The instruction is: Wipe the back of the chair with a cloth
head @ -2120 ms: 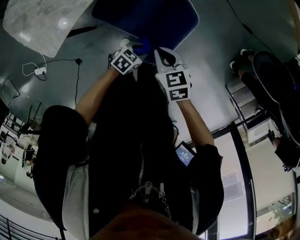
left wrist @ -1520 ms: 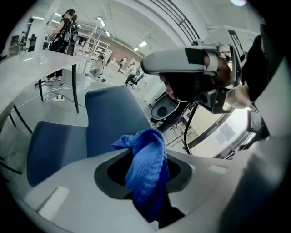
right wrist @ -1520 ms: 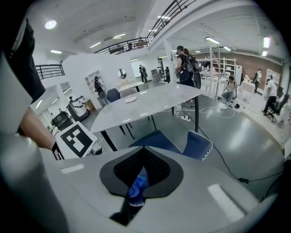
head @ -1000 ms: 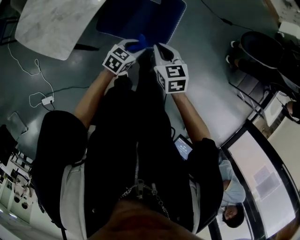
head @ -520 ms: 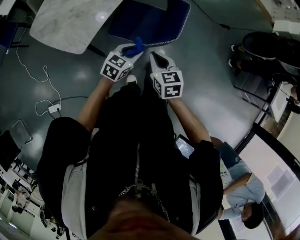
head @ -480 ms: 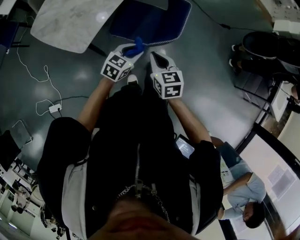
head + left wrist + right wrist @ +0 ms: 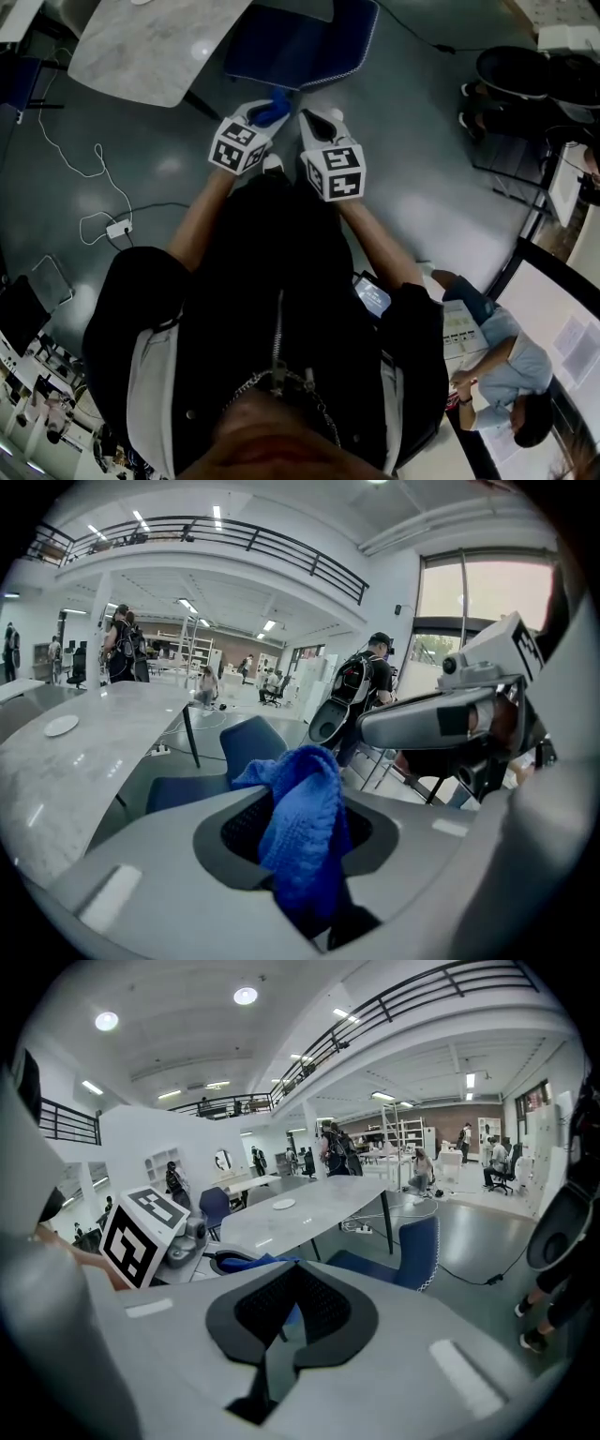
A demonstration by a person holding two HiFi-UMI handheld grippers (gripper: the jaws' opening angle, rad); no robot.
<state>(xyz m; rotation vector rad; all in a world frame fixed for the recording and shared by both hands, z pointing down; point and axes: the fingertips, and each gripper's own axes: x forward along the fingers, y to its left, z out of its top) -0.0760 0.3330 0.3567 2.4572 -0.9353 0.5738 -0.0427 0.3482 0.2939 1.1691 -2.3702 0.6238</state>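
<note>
Seen in the head view, a blue chair (image 7: 300, 47) stands on the grey floor just beyond both grippers. My left gripper (image 7: 265, 112) is shut on a blue knitted cloth (image 7: 273, 108), which bunches up out of the jaws in the left gripper view, cloth (image 7: 300, 827). That view shows the chair (image 7: 246, 749) further off, apart from the cloth. My right gripper (image 7: 319, 119) is held close beside the left one, shut with nothing in it (image 7: 292, 1283). The right gripper view shows the chair (image 7: 417, 1251) ahead to the right, and the left gripper's marker cube (image 7: 145, 1232) at the left.
A pale marble table (image 7: 150, 42) stands to the left of the chair. A white cable with a power adapter (image 7: 117, 228) lies on the floor at left. A black chair (image 7: 525, 70) with someone's feet beside it is at the upper right. Another person (image 7: 506, 375) is at the lower right.
Both grippers have drawn back from the chair's edge toward the body. The left one still holds the cloth. The view has swung, and another person has come in at the lower right.
</note>
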